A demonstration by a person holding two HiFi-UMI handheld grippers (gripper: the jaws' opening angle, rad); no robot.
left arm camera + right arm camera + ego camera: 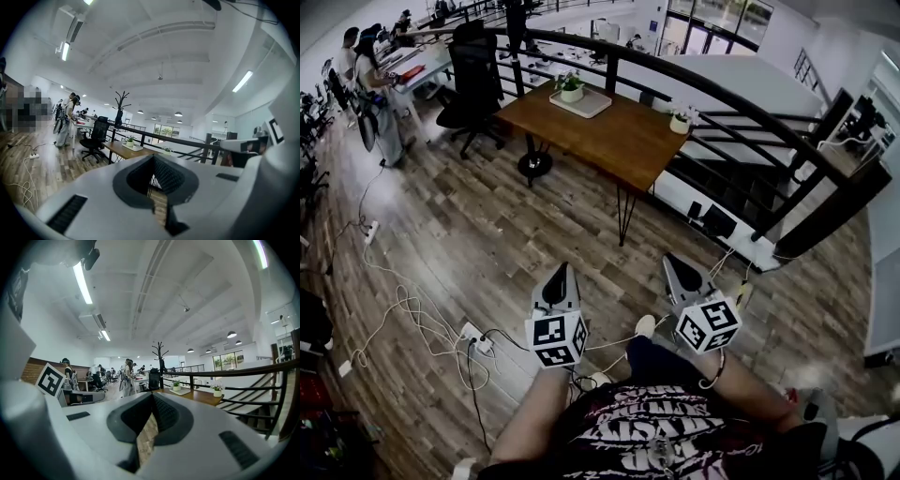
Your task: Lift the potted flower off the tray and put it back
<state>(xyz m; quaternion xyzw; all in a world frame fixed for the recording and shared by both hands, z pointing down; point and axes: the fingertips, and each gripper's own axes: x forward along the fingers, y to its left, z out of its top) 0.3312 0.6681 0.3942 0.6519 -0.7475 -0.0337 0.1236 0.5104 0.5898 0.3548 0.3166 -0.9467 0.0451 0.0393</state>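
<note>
Far ahead, potted flower (570,87) on tray (592,105), chair (475,80) beside table (609,141), left claw (562,270), right claw (674,260) both pinched shut

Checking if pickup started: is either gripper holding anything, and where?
Nothing held: left gripper and right gripper are shut, empty; the potted flower sits on its tray.

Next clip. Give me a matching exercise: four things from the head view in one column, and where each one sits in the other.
Things:
1. potted flower
2. second pot
3. office chair
4. power strip

Places:
A. lying on the floor, well short of the table
B. on the tray
C. on bare table wood, near the railing
D. standing on the floor at the table's left end

Pairs: 1-B, 2-C, 3-D, 4-A
</note>
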